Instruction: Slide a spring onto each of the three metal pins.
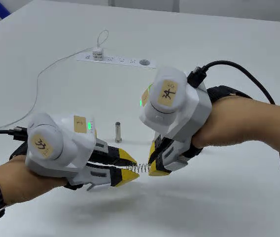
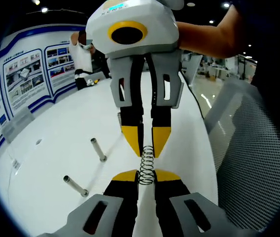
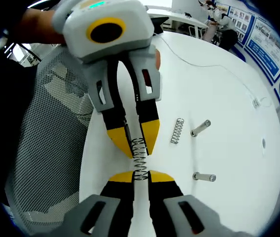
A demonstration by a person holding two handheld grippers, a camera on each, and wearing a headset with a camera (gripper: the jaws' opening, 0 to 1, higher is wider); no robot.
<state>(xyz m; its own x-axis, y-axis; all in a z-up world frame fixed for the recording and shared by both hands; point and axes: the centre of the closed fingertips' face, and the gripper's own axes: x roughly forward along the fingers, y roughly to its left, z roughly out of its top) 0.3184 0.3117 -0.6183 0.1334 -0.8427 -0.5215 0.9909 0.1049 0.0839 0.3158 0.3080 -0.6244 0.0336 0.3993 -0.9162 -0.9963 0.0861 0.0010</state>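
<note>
**Head view.** The left gripper (image 1: 131, 168) and right gripper (image 1: 154, 165) met tip to tip low over the matt white table (image 1: 219, 197). A thin wire coil spring (image 1: 141, 168) was held between them. Both pairs of jaws were closed nearly to touching, each nipping one end of that spring. One smooth cylindrical steel pin (image 1: 118, 132) stood upright just behind the tips. A white power strip (image 1: 115, 59) lay well beyond it.

**Left gripper view.** Two pins were recorded, a nearer pin (image 2: 75, 185) and a farther pin (image 2: 99, 149), well apart from the held coil. The jaw tips were yellow wedges on black shanks.

**Right gripper view.** This view added a loose spring (image 3: 178, 131) lying flat near one pin. A perforated mesh panel (image 3: 46, 123) stood beside the table.
</note>
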